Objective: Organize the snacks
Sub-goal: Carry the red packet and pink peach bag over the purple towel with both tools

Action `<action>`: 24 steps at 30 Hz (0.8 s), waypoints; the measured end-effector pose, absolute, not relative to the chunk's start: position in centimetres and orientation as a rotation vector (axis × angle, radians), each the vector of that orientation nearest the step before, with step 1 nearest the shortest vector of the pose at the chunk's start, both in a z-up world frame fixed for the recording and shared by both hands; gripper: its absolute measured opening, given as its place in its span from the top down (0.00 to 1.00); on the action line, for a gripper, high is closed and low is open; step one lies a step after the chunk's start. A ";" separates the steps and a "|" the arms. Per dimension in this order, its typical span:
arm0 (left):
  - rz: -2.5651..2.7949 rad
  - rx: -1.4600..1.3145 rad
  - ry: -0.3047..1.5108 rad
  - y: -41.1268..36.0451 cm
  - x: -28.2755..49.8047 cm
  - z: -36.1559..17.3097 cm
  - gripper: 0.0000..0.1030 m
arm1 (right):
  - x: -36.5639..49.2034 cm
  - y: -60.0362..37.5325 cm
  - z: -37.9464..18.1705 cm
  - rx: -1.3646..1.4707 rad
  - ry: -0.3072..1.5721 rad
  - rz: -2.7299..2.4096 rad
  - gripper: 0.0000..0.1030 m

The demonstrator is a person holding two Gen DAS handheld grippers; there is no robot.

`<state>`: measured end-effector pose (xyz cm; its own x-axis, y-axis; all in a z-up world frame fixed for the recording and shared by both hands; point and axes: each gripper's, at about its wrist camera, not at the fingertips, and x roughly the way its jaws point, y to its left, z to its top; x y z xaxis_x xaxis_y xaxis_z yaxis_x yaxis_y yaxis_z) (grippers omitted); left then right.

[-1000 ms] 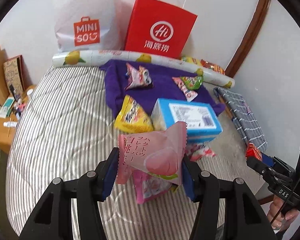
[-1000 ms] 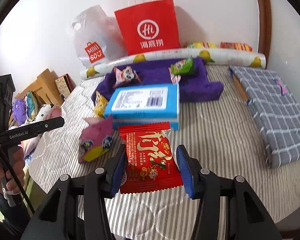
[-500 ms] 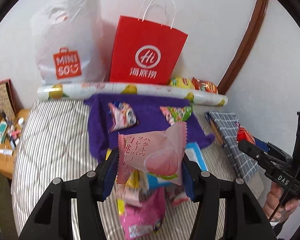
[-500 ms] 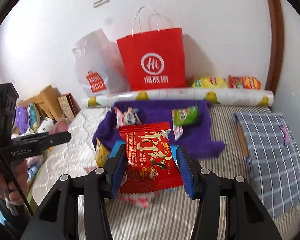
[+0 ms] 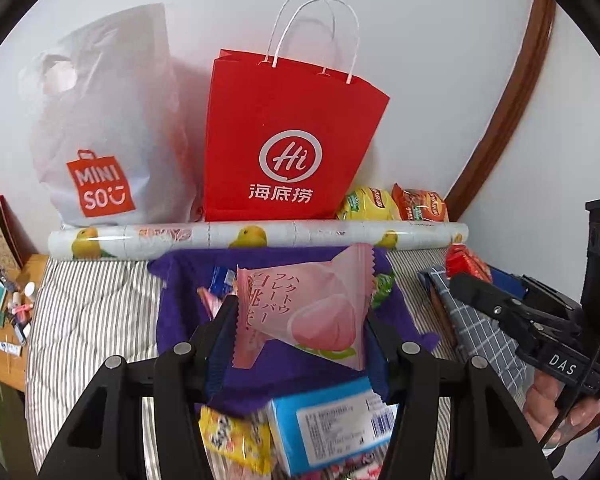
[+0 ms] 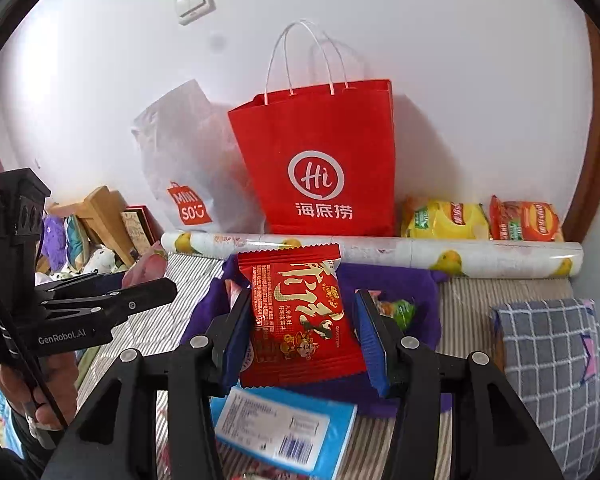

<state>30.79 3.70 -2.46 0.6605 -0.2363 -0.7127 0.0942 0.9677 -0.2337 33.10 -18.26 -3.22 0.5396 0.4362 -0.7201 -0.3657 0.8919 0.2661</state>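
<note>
My left gripper [image 5: 298,334] is shut on a pink peach snack packet [image 5: 304,312] and holds it above the purple cloth [image 5: 188,320] on the bed. My right gripper [image 6: 302,334] is shut on a red snack packet [image 6: 296,312], also held above the purple cloth [image 6: 424,308]. A red paper bag [image 5: 288,144] stands against the wall behind the cloth, seen too in the right wrist view [image 6: 324,160]. A blue box [image 5: 332,424] and a yellow packet [image 5: 236,440] lie below the left gripper. The right gripper shows at the right of the left view [image 5: 500,304].
A white Miniso bag [image 5: 100,128] stands left of the red bag. A patterned roll [image 5: 260,236] lies along the wall, with yellow [image 6: 444,220] and orange [image 6: 524,222] chip bags behind it. A checked cloth [image 6: 552,364] lies at right. A wooden side table [image 5: 0,320] is at left.
Both grippers have risen and moved toward the wall with their packets. The red bag and purple cloth are nearer; the blue box has slid to the bottom of both views.
</note>
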 end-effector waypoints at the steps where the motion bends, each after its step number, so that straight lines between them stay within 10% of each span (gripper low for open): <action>1: -0.192 -0.183 0.833 3.7 31.3 -2.6 0.48 | 33.8 -18.1 -3.6 0.097 0.892 0.484 0.52; 24: -0.144 -0.273 0.970 7.2 38.2 -9.8 0.48 | 39.9 -16.6 -11.8 0.095 1.107 0.520 0.52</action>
<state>38.23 7.22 -9.83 0.5597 -0.2414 -0.7928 -0.0010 0.9564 -0.2920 39.86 -16.56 -11.85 0.3410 0.4453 -0.8279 -0.3529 0.8769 0.3262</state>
